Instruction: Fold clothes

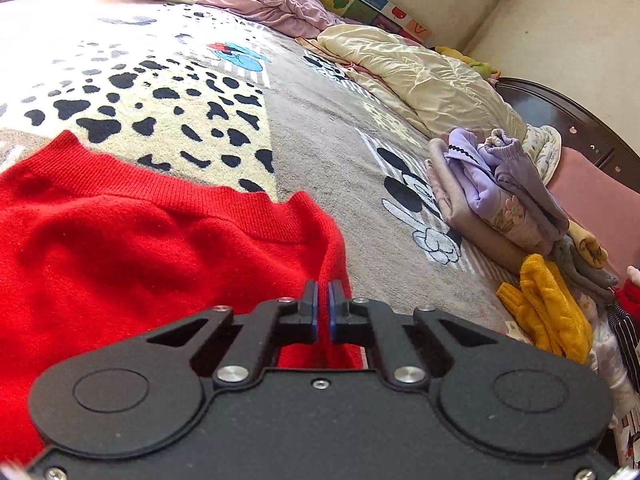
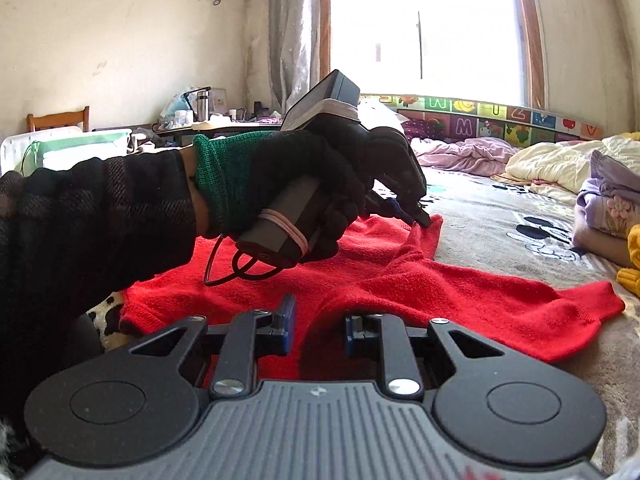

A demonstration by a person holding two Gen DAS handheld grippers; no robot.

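On the bed: a red knitted sweater (image 2: 400,288) is lying spread over a cartoon-print blanket (image 1: 320,152), ribbed hem toward the far side.
Left hand: a black-gloved hand (image 2: 320,184) with a green cuff is wrapping around the tool's handle, dark sleeve (image 2: 92,232) reaching in from the left, tool tilting downward.
Left gripper (image 1: 323,296): the jaws are pressing together, pinching a raised edge of the sweater at its far corner.
Right gripper (image 2: 318,320): the jaws are standing partly apart over the near side of the sweater; a fold of red cloth is rising between them, but whether the pads are gripping it cannot be told.
Beside the sweater: a stack of folded clothes (image 1: 500,200) in lilac and beige is sitting to the right, with a mustard knitted garment (image 1: 548,304) nearer the bed's edge.
Far side: a cream quilt (image 1: 420,76) is lying crumpled.
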